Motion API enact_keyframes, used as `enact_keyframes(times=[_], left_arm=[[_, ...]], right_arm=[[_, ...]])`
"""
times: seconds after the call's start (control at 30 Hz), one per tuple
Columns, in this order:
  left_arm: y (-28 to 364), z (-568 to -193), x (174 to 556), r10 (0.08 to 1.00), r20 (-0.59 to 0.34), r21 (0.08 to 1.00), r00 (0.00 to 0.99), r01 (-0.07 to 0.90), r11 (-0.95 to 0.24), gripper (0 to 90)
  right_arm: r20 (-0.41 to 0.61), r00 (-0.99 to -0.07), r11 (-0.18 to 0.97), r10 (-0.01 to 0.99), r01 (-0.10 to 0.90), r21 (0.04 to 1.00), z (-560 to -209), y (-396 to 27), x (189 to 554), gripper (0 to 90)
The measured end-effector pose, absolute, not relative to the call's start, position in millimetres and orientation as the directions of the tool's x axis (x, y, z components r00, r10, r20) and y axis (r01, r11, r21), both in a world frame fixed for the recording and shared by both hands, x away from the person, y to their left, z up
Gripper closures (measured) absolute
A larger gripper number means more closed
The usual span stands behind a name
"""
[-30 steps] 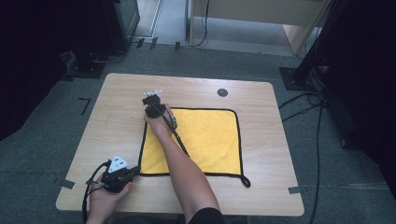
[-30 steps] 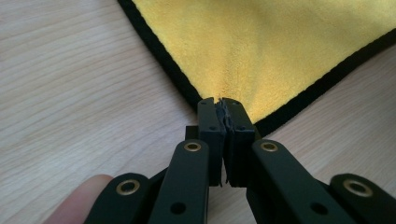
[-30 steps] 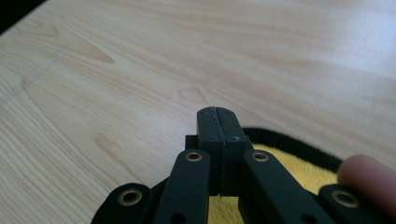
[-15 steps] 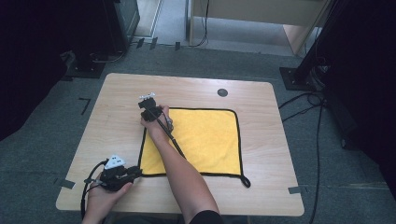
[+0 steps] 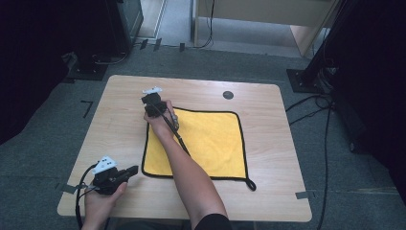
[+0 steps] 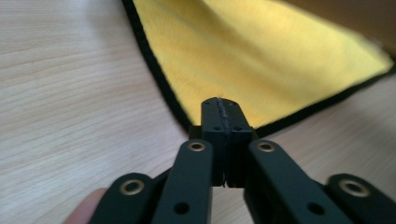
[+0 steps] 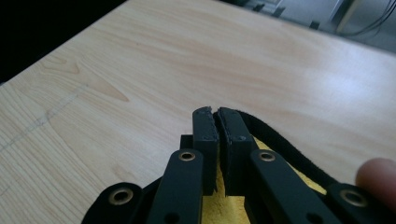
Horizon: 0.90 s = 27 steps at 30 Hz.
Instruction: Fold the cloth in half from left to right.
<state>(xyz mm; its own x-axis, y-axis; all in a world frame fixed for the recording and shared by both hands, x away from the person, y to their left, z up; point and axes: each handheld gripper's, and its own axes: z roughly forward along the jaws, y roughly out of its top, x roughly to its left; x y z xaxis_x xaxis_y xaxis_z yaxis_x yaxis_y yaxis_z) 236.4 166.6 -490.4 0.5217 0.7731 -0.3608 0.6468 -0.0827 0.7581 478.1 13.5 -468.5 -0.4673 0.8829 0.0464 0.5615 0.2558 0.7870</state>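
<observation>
Lying flat on the wooden table (image 5: 268,143), a yellow cloth (image 5: 210,143) with a black edge covers the middle of the tabletop, slightly toward the person's side. A small black loop (image 5: 250,184) sticks out from its near right corner.

Right gripper (image 5: 153,103): at the cloth's far left corner, held by the right hand (image 5: 160,120), the forearm reaching across the cloth from the bottom of the high view. In the right gripper view the jaws stand nearly together with only a thin slit between them. Black edging (image 7: 280,144) curves out just beside the jaws on the right, and yellow fabric shows below and between the jaw arms. The jaws are clenched on that corner of the cloth; they have just been closing. A fingertip (image 7: 378,179) shows at the lower right of that view.

Left gripper (image 5: 128,171): near the table's front left corner, in the left hand (image 5: 103,199), pointing toward the cloth's near left corner. In the left gripper view the jaws are pressed flat against each other, tips (image 6: 223,114) right at the black-edged corner of the cloth. Whether any fabric is caught between them cannot be told; the seam between the pads looks closed tight. These jaws have also just been closing.

A dark round disc (image 5: 228,95) sits in the tabletop beyond the cloth's far edge, well apart from both grippers.
</observation>
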Motion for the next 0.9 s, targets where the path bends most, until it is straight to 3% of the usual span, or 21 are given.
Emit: enact_keyframes(times=[0.1,0.17,0.3,0.43,0.5,0.6,0.77,0.9], left_arm=[[158,-497,241,0.752,-0.415,0.727,0.512,0.684,-0.064,63.0],[146,-502,243,0.800,-0.361,0.713,0.479,0.695,-0.095,54.0],[127,-511,247,0.877,-0.233,0.693,0.421,0.704,-0.154,49.0],[115,-511,246,0.905,-0.108,0.707,0.412,0.672,-0.221,62.5],[114,-512,246,0.900,-0.105,0.710,0.423,0.665,-0.230,76.9],[118,-511,244,0.893,-0.138,0.729,0.429,0.654,-0.201,88.5],[116,-487,228,0.843,-0.189,0.813,0.503,0.562,-0.153,89.7],[90,-468,218,0.794,-0.205,0.856,0.573,0.498,-0.138,89.8]], right_arm=[[0.041,-0.468,0.262,0.883,0.562,0.784,-466,11,477,86.6],[0.069,-0.458,0.237,0.886,0.575,0.783,-469,7,477,86.7],[0.086,-0.457,0.221,0.885,0.577,0.786,-470,4,475,86.5],[0.078,-0.471,0.233,0.879,0.565,0.791,-469,1,473,86.4],[0.082,-0.472,0.230,0.878,0.565,0.793,-468,-1,472,86.4],[0.092,-0.473,0.223,0.876,0.568,0.792,-467,-5,472,86.4],[0.106,-0.482,0.209,0.870,0.555,0.805,-458,-20,471,86.3],[0.142,-0.501,0.191,0.854,0.554,0.811,-447,-40,469,86.0]])
